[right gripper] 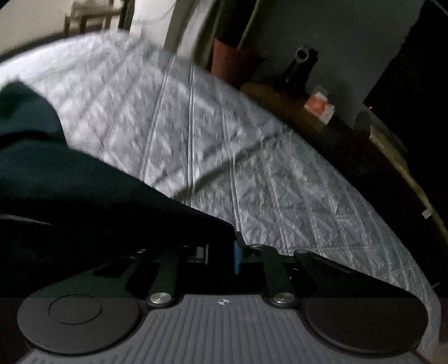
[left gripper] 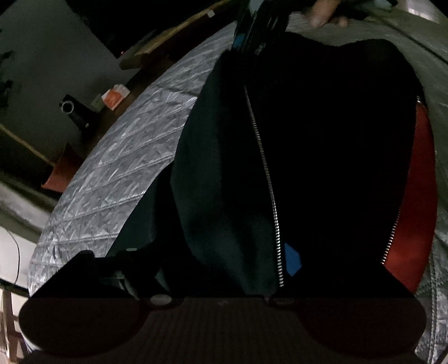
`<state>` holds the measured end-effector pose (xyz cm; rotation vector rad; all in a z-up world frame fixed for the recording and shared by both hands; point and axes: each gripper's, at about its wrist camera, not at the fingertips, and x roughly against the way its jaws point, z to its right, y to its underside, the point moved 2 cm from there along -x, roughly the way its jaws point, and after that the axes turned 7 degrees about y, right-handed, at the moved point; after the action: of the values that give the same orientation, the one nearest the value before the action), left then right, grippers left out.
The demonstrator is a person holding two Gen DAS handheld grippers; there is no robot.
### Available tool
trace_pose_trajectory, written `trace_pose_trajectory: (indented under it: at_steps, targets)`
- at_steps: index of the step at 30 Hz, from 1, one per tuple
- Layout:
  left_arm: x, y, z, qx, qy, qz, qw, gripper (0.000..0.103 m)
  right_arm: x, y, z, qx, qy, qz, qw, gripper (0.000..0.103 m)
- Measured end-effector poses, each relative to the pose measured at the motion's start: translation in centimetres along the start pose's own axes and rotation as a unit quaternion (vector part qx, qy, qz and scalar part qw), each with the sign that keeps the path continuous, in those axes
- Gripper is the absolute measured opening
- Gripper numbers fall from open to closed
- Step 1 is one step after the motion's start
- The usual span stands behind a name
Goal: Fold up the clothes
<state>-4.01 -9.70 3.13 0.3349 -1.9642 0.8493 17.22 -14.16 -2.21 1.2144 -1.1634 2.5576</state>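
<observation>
A dark jacket with a metal zip and red lining lies spread on a grey quilted bedspread. My left gripper is low over its near end, jaws wide apart, with a thick fold of the jacket between them. One blue pad shows beside the zip and the other finger is dark and partly hidden. At the jacket's far end a hand holds my right gripper. In the right wrist view, the right gripper is shut on the jacket edge, its blue pads close together.
The bedspread stretches away to its edge. Beyond it lies a wooden surface with an orange box and a black tube-shaped object. An orange-brown item stands by the wall. The room is dim.
</observation>
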Motion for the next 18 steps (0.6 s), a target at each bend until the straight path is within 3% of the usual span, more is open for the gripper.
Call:
trace_pose_trajectory:
  at_steps: [3,10,13,18]
  targets:
    - [-0.1,0.1,-0.5,0.017,0.001,-0.005,0.9998,0.057,3.3,-0.4,-0.3,0.01,0.007,0.024,1.0,0.018]
    - [0.2,1.0,-1.9,0.047,-0.004,-0.012,0.9988,0.023,9.5,-0.5,-3.4,0.158,0.059,0.014,0.986,0.013]
    - [0.7,1.3,-3.4,0.076,-0.01,-0.004,0.9971,0.016,11.7,0.2,-4.9,0.198,0.068,0.008,0.978,0.013]
    - [1.5,1.9,-5.0,0.107,-0.017,0.009,0.994,0.01,14.8,2.2,-7.9,0.177,0.046,-0.003,0.983,0.012]
